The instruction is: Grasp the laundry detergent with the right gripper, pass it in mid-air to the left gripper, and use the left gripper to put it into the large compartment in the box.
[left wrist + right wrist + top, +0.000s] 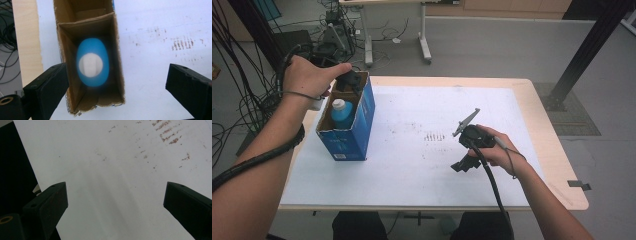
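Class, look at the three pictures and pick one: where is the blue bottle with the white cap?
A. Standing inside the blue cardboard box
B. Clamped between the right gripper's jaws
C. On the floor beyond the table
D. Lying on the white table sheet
A: the blue bottle stands upright inside the cardboard box, seen from above between the open jaws of the left gripper, which touch nothing.

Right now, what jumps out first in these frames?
The blue cardboard box standing open at the table's left side, with a blue white-capped bottle upright in its near compartment. The left gripper hangs over the box, jaws wide apart and nothing between them. The right gripper rests open on the stained white table cover, right of centre.
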`<state>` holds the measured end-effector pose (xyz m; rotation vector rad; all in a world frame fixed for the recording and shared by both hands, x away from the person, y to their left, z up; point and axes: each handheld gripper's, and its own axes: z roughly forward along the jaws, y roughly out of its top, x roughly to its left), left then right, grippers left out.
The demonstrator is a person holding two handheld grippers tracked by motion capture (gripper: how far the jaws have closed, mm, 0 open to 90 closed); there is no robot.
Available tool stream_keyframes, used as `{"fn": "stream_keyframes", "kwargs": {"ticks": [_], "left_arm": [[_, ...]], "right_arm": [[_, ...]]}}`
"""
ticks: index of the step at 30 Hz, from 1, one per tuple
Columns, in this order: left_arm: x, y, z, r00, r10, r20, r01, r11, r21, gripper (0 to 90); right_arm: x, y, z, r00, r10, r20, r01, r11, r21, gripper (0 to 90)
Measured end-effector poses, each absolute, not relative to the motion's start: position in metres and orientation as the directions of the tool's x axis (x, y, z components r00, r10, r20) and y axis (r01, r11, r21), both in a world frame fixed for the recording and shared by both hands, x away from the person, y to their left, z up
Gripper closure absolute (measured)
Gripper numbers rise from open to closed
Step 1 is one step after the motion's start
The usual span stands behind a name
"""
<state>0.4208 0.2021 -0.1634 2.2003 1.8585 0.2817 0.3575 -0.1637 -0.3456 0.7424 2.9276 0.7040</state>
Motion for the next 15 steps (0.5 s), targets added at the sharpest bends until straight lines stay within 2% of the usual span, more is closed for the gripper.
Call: {"fn": "stream_keyframes", "kwargs": {"ticks": [15], "left_arm": [[0.421,0.165,-0.153,0.282,0.958,-0.049,0.908,-0.25,0.335,4.8]], "right_arm": [[0.361,-0.175,-0.345,-0.874,0.48,0.071,0.463,0.781,0.419,5.1]]}}
